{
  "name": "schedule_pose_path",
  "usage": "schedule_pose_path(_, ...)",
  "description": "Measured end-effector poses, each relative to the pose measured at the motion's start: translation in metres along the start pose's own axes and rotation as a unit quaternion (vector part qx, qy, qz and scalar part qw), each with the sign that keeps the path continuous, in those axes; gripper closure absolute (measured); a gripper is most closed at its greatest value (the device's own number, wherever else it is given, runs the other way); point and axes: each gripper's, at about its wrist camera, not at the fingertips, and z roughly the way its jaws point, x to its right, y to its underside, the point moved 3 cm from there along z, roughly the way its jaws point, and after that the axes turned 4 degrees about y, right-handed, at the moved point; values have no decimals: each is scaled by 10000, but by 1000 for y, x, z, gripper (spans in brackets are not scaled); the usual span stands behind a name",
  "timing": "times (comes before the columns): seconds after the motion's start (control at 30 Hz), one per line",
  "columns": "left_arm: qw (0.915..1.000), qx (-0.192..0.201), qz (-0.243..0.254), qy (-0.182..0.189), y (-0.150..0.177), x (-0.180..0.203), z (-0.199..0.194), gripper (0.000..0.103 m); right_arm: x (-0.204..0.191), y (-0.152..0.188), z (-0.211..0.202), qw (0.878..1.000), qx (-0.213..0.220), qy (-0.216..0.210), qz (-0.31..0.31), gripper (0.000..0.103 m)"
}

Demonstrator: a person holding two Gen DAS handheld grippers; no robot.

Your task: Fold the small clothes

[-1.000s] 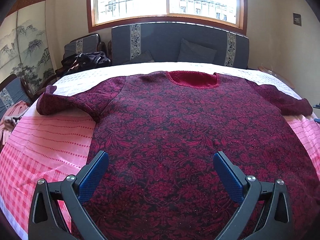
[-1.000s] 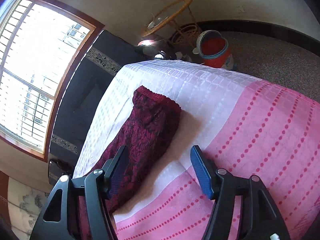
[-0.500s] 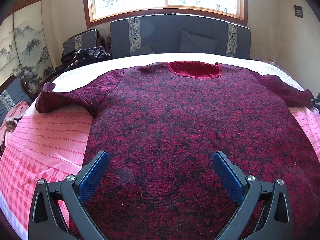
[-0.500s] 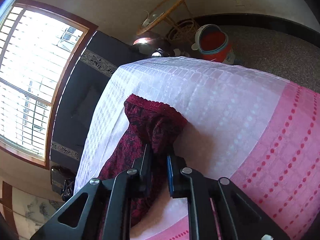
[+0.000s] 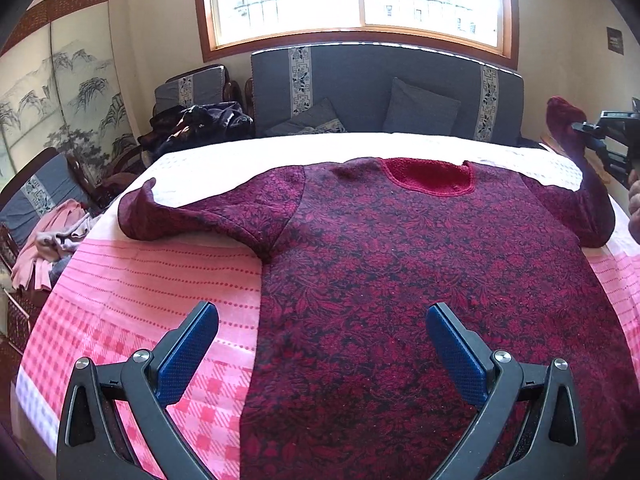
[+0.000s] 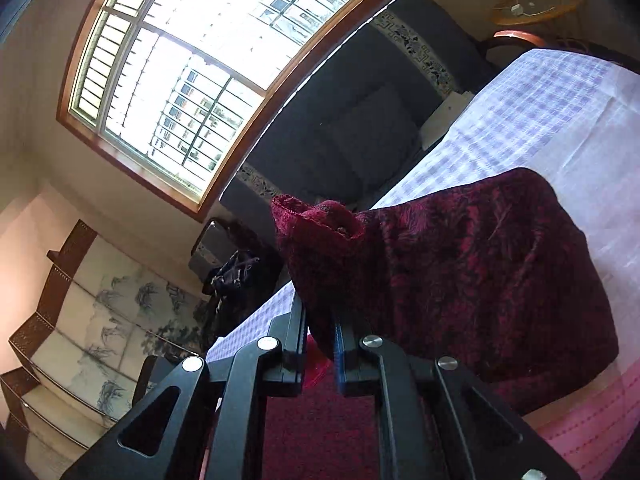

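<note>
In the left wrist view, the left tool (image 5: 322, 346) sits at the bottom of the frame with its two blue pads (image 5: 188, 354) wide apart. Nothing is between them. One pad hangs over the pink blanket (image 5: 132, 292) and the other over the dark red sweater (image 5: 400, 280). The sweater lies flat on the bed, filling the middle of the frame, with its red neck (image 5: 428, 174) farther up. A moment ago both pads hung over the sweater, so this tool has slid a little toward the left side of the frame.

The left sleeve (image 5: 192, 210) still lies spread out at the middle left. At the far right edge, the right sleeve (image 5: 568, 128) is now up in the air, where before it lay flat on the bed.

In the right wrist view, the right tool (image 6: 320, 320) is at the bottom middle. Its jaws have just been closing, and now they pinch the sleeve near its cuff (image 6: 316, 216). The cuff sticks up past the tips. The rest of the sleeve (image 6: 480, 272) hangs down to the white blanket (image 6: 540, 112) at the right.

So the first fold looks started. I think the next move is to carry the sleeve over the sweater's body and lay it down flat. The left tool looks ready to take the other sleeve.

Far back are a gray couch (image 5: 384, 96) and a bright window (image 5: 360, 0).
</note>
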Motion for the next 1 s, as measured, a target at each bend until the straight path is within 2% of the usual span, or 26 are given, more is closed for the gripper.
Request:
schedule_pose_path(0.1,9999,11,-155,51,0,-19,-6,0,-45,49,65,9985,-512,-142,-102,92)
schedule_pose_path(0.23,9997,-27,-238,61,4,-37,-7,0,-78,115,131,9936,-1106,-69,-236,92)
schedule_pose_path(0.4,9997,-60,-250,36,11,-52,-3,0,-104,175,170,9867,-1499,102,-621,92)
schedule_pose_path(0.57,9990,-140,-428,64,16,-66,4,0,-119,191,183,9845,-1558,142,-798,92)
schedule_pose_path(0.73,9982,-181,-565,21,22,-75,7,0,-140,203,189,9746,-1818,75,-1303,83)
schedule_pose_path(0.77,9981,-184,-589,16,22,-78,7,0,-142,207,189,9722,-1865,76,-1411,78)
schedule_pose_path(0.83,9978,-195,-627,-26,22,-83,6,0,-145,212,187,9684,-2032,-221,-1427,75)
schedule_pose_path(0.9,9975,-210,-678,-62,20,-88,5,0,-149,216,184,9611,-2308,-803,-1284,71)
schedule_pose_path(0.93,9972,-222,-717,-55,18,-91,5,0,-150,218,185,9534,-2541,-1116,-1184,67)
schedule_pose_path(0.97,9967,-247,-768,-39,16,-94,6,0,-148,220,186,9474,-2733,-1262,-1089,60)
schedule_pose_path(1.0,9962,-281,-826,-8,15,-98,7,0,-146,220,184,9483,-2741,-1199,-1057,60)
